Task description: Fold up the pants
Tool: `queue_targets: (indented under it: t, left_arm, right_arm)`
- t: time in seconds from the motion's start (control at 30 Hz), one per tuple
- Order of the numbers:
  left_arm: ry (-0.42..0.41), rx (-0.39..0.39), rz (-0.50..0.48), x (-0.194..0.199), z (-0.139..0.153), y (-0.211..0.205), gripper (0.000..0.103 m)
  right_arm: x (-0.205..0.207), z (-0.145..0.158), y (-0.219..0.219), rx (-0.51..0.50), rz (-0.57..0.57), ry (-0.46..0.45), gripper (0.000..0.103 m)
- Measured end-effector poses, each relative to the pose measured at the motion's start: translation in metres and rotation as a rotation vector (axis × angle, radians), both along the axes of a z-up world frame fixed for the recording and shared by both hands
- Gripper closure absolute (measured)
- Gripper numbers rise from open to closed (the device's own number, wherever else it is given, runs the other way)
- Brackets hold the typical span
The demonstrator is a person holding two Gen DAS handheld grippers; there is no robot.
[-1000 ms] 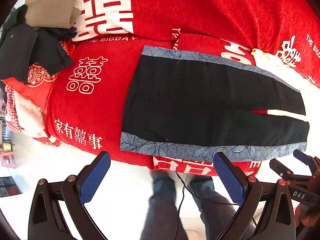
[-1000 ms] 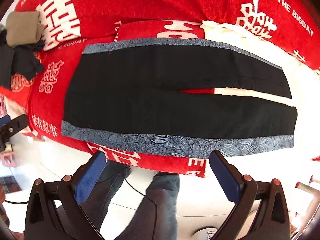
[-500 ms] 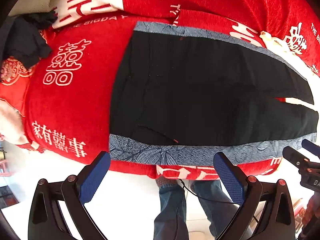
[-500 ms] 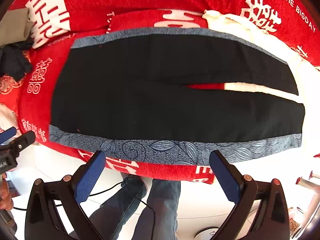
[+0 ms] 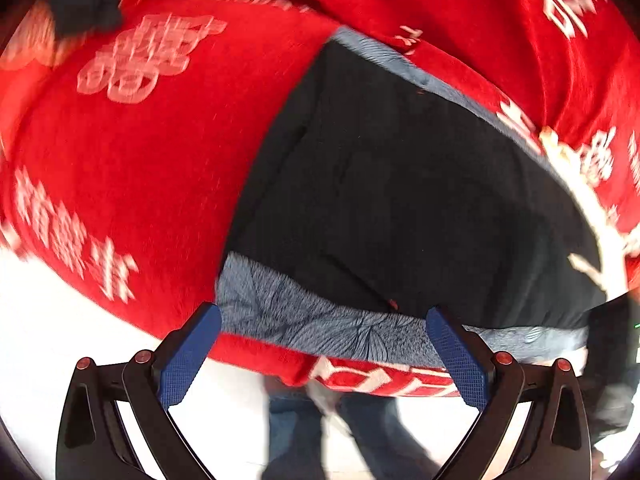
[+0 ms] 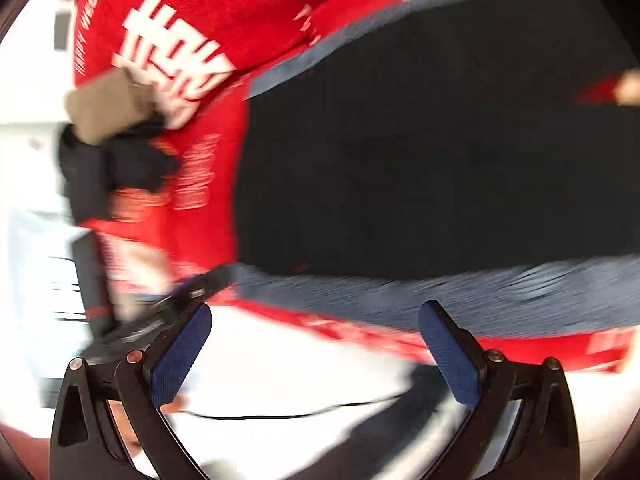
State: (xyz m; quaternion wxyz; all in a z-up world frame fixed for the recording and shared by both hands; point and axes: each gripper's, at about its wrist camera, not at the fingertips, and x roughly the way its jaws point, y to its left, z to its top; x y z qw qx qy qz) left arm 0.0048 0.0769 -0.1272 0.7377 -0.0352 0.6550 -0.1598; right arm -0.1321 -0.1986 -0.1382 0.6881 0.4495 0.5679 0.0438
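Black pants (image 5: 400,184) with grey-blue patterned side stripes (image 5: 320,320) lie flat on a red cloth (image 5: 140,184) with white characters. My left gripper (image 5: 322,320) is open, its blue pads at the near stripe by the waist corner, holding nothing. My right gripper (image 6: 316,320) is open just short of the near stripe (image 6: 440,292) of the pants (image 6: 420,168). The left gripper shows blurred in the right wrist view (image 6: 188,296) at the waist corner. Both views are motion-blurred.
A pile of dark and beige clothes (image 6: 108,140) lies at the far left end of the red cloth. The person's jeans legs (image 5: 320,428) and white floor (image 6: 300,368) lie below the near edge. A black cable (image 6: 280,415) crosses the floor.
Both grippers have moved in close to the pants' near striped edge. The right gripper has swung left toward the waist end. Both stay open.
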Motion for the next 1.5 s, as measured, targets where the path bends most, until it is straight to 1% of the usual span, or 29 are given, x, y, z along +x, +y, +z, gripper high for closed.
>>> queue_targets:
  t: [0.03,0.07,0.1,0.13,0.23,0.4,0.5,0.53,0.57,0.6,0.63,0.7,0.73,0.77,0.8,0.83,0.87,0.9,0.97,1.0,1.03,1.07,1.1,1.3,1.33,1.4,1.43,1.47,1.5]
  left_arm:
    - [0.019,-0.027,0.020,-0.001,-0.005,0.007,0.017]
    - [0.043,-0.045,0.036,-0.002,-0.011,0.014,0.021]
    - [0.069,-0.061,0.053,-0.002,-0.019,0.022,0.021]
    - [0.075,-0.069,0.065,-0.004,-0.022,0.026,0.021]
    - [0.086,-0.079,0.082,-0.009,-0.035,0.035,0.021]
    - [0.122,-0.125,0.119,-0.014,-0.044,0.045,0.021]
    - [0.152,-0.163,0.126,-0.014,-0.047,0.043,0.021]
    - [0.160,-0.179,0.125,-0.013,-0.047,0.041,0.021]
    - [0.170,-0.207,0.125,-0.010,-0.048,0.035,0.021]
    - [0.174,-0.227,0.125,-0.008,-0.048,0.032,0.021]
    - [0.176,-0.260,0.125,-0.004,-0.049,0.025,0.021]
    - [0.175,-0.301,0.140,0.005,-0.053,0.014,0.021]
    - [0.163,-0.303,0.149,0.010,-0.056,0.006,0.026]
    - [0.150,-0.288,0.157,0.013,-0.058,0.001,0.041]
    - [0.162,-0.259,0.153,0.016,-0.062,-0.005,0.047]
    - [0.175,-0.252,0.144,0.016,-0.067,-0.010,0.063]
    - [0.180,-0.246,0.133,0.015,-0.070,-0.012,0.066]
    - [0.183,-0.236,0.115,0.014,-0.071,-0.013,0.066]
    - [0.179,-0.211,0.080,0.014,-0.071,-0.015,0.066]
    - [0.182,-0.208,0.075,0.014,-0.071,-0.016,0.066]
    - [0.186,-0.209,0.074,0.015,-0.071,-0.016,0.066]
    - [0.189,-0.209,0.073,0.015,-0.071,-0.017,0.066]
    - [0.188,-0.205,0.070,0.015,-0.070,-0.018,0.066]
    - [0.192,-0.165,0.030,0.018,-0.076,-0.033,0.066]
    - [0.192,-0.160,0.026,0.019,-0.077,-0.036,0.066]
    - [0.190,-0.155,0.018,0.020,-0.078,-0.041,0.067]
    - [0.184,-0.152,0.014,0.021,-0.077,-0.043,0.078]
    - [0.181,-0.152,0.004,0.022,-0.075,-0.045,0.085]
    - [0.177,-0.149,-0.003,0.023,-0.072,-0.048,0.085]
  right_arm:
    - [-0.002,-0.011,0.005,0.053,-0.011,-0.002,0.017]
    - [-0.004,-0.027,0.013,0.118,-0.023,0.000,0.027]
    - [-0.006,-0.044,0.020,0.173,-0.031,0.008,0.036]
    - [-0.008,-0.058,0.028,0.208,-0.035,0.016,0.036]
    - [-0.013,-0.085,0.046,0.235,-0.040,0.029,0.036]
    - [-0.015,-0.108,0.056,0.252,-0.087,0.001,0.035]
    - [-0.006,-0.119,0.053,0.296,-0.160,-0.003,0.036]
    - [-0.003,-0.122,0.052,0.323,-0.184,0.002,0.044]
    - [-0.001,-0.126,0.052,0.347,-0.217,0.010,0.058]
    - [0.002,-0.127,0.052,0.367,-0.234,0.013,0.095]
    - [0.006,-0.126,0.054,0.374,-0.236,0.007,0.096]
    - [0.014,-0.108,0.057,0.376,-0.202,-0.052,0.097]
    - [0.018,-0.096,0.061,0.383,-0.162,-0.087,0.098]
    - [0.021,-0.084,0.066,0.385,-0.116,-0.110,0.098]
    - [0.025,-0.076,0.073,0.372,-0.068,-0.113,0.098]
    - [0.027,-0.073,0.078,0.360,-0.027,-0.109,0.098]
    - [0.028,-0.073,0.083,0.330,0.021,-0.089,0.098]
    - [0.026,-0.074,0.085,0.292,0.060,-0.060,0.096]
    - [0.017,-0.074,0.078,0.259,0.067,-0.033,0.095]
    - [0.008,-0.072,0.068,0.234,0.046,-0.020,0.087]
    - [-0.003,-0.069,0.055,0.208,0.013,-0.009,0.066]
    - [-0.019,-0.068,0.040,0.180,-0.031,0.001,0.056]
    - [-0.037,-0.065,0.019,0.146,-0.097,0.009,0.039]
    - [-0.109,-0.065,-0.062,0.096,-0.428,0.027,0.039]
    - [-0.119,-0.070,-0.073,0.110,-0.481,0.017,0.039]
    - [-0.129,-0.078,-0.080,0.192,-0.579,-0.014,0.040]
    - [-0.129,-0.082,-0.087,0.212,-0.605,-0.026,0.041]
    - [-0.131,-0.084,-0.088,0.230,-0.625,-0.040,0.042]
    - [-0.131,-0.087,-0.088,0.254,-0.644,-0.058,0.065]
